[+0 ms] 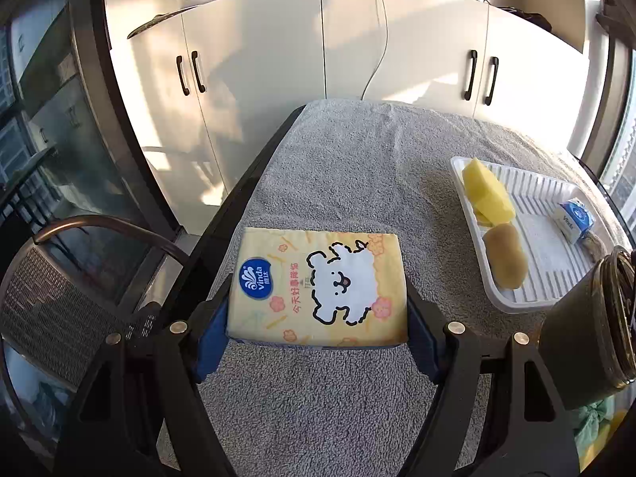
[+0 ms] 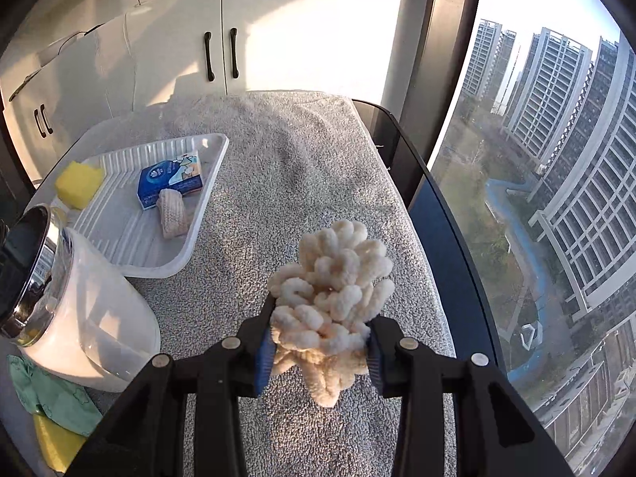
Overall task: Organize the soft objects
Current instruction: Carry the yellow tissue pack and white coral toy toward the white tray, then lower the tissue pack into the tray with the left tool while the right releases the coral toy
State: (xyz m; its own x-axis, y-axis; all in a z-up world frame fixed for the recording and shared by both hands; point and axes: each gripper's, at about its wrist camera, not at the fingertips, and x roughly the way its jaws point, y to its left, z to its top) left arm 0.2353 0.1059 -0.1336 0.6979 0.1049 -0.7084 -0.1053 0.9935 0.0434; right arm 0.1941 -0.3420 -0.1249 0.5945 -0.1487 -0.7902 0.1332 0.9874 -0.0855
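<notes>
2 grippers level over the grey towel-covered table (image 1: 357,151), left gripper (image 1: 317,320) pinching a yellow Vinda tissue pack (image 1: 318,286), right gripper (image 2: 320,348) clamping a cream chenille cloth (image 2: 330,298)

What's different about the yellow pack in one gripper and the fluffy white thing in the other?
The tissue pack is flat and box-shaped with a printed cartoon sheep; the chenille cloth is a lumpy bunch of cream loops with no print. The pack spreads the left gripper wide, while the cloth sits bunched in the narrower right gripper and droops below it. Both are soft and each is pinched between blue pads above the grey towel.
</notes>
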